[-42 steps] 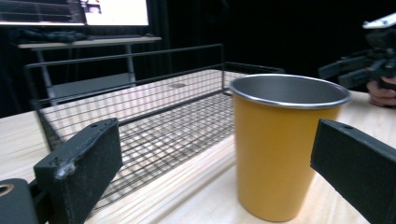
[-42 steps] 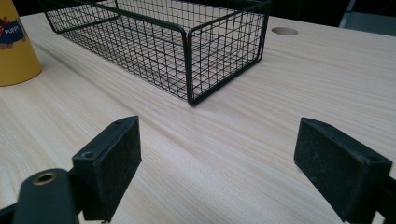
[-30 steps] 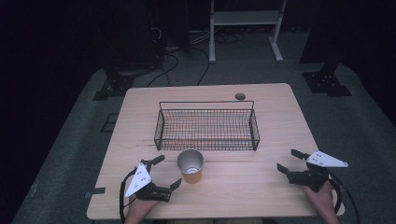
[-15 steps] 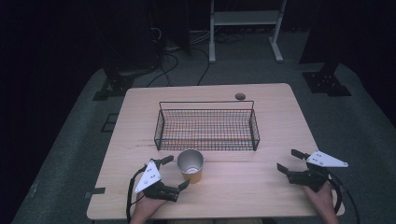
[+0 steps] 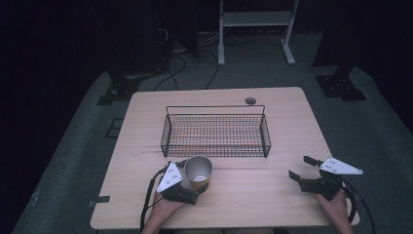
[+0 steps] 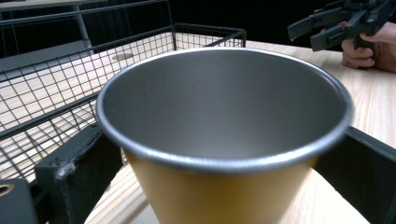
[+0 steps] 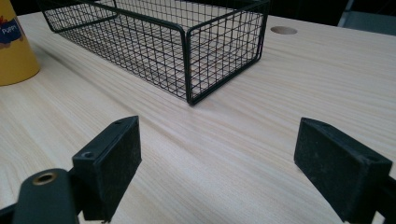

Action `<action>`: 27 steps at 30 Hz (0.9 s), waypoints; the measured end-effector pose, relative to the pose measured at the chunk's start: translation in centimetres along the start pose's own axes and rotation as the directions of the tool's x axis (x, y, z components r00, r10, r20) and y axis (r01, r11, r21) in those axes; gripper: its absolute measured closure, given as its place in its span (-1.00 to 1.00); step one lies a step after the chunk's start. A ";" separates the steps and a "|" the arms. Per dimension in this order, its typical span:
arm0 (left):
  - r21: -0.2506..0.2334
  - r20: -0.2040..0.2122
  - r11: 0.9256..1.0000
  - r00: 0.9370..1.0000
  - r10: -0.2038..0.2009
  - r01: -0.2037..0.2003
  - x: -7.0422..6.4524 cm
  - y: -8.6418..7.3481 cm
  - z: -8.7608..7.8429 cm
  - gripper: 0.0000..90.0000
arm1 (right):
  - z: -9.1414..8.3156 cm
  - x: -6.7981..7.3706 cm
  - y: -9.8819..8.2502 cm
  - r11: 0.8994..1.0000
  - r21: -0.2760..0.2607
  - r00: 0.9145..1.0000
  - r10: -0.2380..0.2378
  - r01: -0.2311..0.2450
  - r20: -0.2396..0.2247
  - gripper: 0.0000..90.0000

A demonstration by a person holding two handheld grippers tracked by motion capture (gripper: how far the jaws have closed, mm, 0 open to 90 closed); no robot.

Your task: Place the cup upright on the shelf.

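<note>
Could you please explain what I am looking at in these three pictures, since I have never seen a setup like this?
A person sits at a wooden table holding a hand-held two-jaw claw in each hand. One picture looks down from above; the other two come from cameras riding on each claw. On the table stand a black wire basket and a yellow metal cup. The left claw has its jaws on either side of the cup; whether it is squeezing is hard to tell. The right claw is open over bare wood, holding nothing.
</note>
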State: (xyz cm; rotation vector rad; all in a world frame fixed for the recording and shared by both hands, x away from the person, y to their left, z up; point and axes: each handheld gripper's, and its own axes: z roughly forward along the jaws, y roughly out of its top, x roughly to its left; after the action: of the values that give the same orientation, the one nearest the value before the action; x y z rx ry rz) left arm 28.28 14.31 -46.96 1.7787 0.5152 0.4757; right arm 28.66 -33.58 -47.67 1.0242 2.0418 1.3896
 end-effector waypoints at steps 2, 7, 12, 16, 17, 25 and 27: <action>0.004 -0.004 1.000 1.000 -0.003 0.003 0.1 0.0 0.3 -0.97 | 0.0 0.0 0.0 1.000 0.000 1.000 0.000 0.000 -0.001 -0.69; 0.005 -0.005 1.000 1.000 -0.026 0.026 0.3 -0.1 0.6 -0.97 | 0.0 0.0 0.0 1.000 -0.001 1.000 -0.001 0.001 -0.002 -0.69; 0.017 -0.001 1.000 1.000 -0.024 0.024 0.5 0.1 0.8 -0.89 | 0.0 0.0 0.0 1.000 0.000 1.000 -0.001 0.001 -0.001 -0.69; 0.008 0.022 1.000 1.000 -0.014 0.014 0.4 0.6 0.8 -0.72 | 0.0 0.0 0.0 1.000 0.001 1.000 -0.003 0.003 0.000 -0.69; 0.015 0.024 1.000 1.000 -0.012 0.012 0.4 0.7 0.8 -0.72 | 0.0 0.0 0.0 1.000 0.001 1.000 -0.003 0.003 -0.001 -0.69; 0.003 0.024 1.000 0.999 -0.022 0.022 0.1 1.2 0.9 -0.71 | 0.0 0.0 0.0 1.000 0.000 1.000 -0.002 0.002 -0.002 -0.69; -0.019 0.029 1.000 0.999 -0.021 0.022 0.1 1.8 0.8 -0.70 | 0.0 0.0 0.0 1.000 0.000 1.000 -0.002 0.002 -0.001 -0.69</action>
State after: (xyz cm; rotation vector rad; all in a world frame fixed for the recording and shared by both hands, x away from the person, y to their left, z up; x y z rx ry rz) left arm 29.01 13.32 -45.43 1.7575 0.5079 0.4384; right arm 28.64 -33.57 -47.68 1.0212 2.0433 1.3889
